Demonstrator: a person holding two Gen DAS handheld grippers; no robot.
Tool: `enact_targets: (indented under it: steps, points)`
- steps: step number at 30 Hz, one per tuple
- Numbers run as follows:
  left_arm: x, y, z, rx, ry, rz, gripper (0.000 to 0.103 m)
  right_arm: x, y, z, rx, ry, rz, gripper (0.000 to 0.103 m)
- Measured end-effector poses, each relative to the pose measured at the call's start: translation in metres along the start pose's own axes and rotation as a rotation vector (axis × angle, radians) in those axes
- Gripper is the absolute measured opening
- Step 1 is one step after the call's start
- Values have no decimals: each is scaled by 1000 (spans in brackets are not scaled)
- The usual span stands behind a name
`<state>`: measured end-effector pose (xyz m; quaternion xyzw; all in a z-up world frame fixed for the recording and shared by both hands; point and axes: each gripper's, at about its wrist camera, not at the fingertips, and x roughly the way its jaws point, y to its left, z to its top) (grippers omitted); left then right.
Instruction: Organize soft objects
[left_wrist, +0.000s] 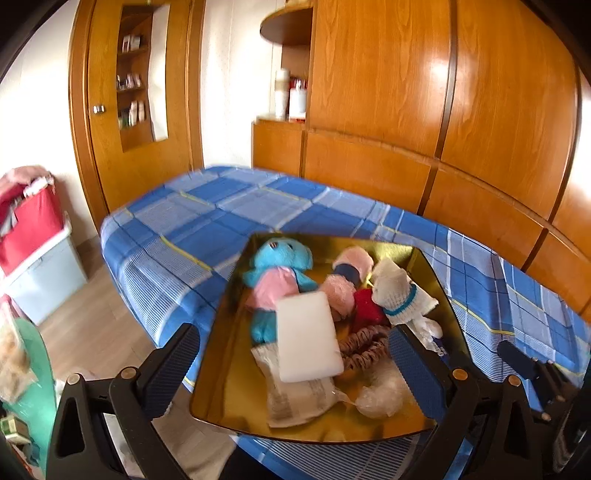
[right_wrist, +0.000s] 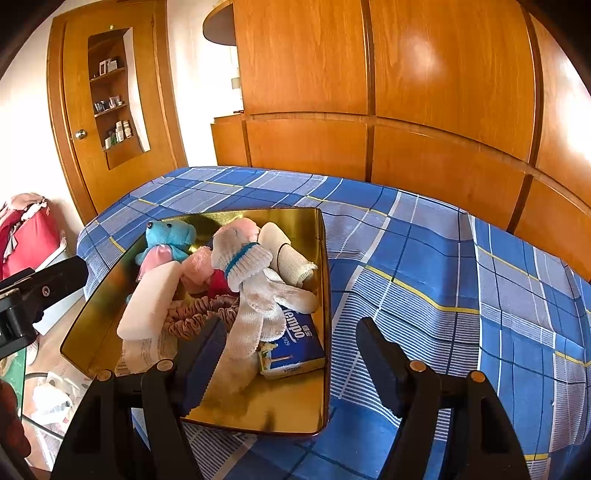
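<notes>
**A:** What is the room like?

**B:** It is a bedroom. A bed (right_wrist: 424, 258) with a blue plaid cover fills the middle. Behind it runs glossy orange wood panelling (right_wrist: 424, 92). To the left stands a wooden door (right_wrist: 110, 110) with a round knob and a cut-out holding small shelves of bottles. On the pale wood floor at far left sits a red bag (left_wrist: 29, 221) on a light blue box (left_wrist: 48, 280).

**A:** And the soft things?

**B:** They lie heaped in a shiny gold tray (right_wrist: 310, 406) at the near edge of the bed: a blue teddy (right_wrist: 168, 236), a white sponge block (left_wrist: 308, 336), a white sock (right_wrist: 258, 288), a ruffled scrunchie (right_wrist: 195, 314), a blue tissue pack (right_wrist: 295, 343) and crinkly plastic packets (left_wrist: 299, 398).

**A:** Where are the grippers?

**B:** Both hover at the tray's near end. The left gripper (left_wrist: 291, 369) is spread wide, its blue pads either side of the tray, grasping nothing. The right gripper (right_wrist: 291, 362) is also released, its jaws apart over the tray's right rim, one over the tray and the other over the bed.
</notes>
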<state>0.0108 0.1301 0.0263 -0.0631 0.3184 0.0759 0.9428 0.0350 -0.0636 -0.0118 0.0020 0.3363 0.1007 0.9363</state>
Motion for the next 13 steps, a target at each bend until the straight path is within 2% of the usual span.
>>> enact_targets:
  steps: [3, 6, 10, 13]
  points:
    - [9, -2, 0, -20, 58, -32, 102, 1, -2, -1, 3, 5, 0, 74]
    - [9, -4, -5, -11, 39, -44, 100, 2, -4, -1, 3, 9, -7, 74]
    - [9, -10, -6, 27, 32, -11, 99, 3, -10, -1, 7, 17, -16, 74]
    - [8, -12, -3, 36, 32, -9, 103, 0, -21, 1, 7, 12, -27, 74]
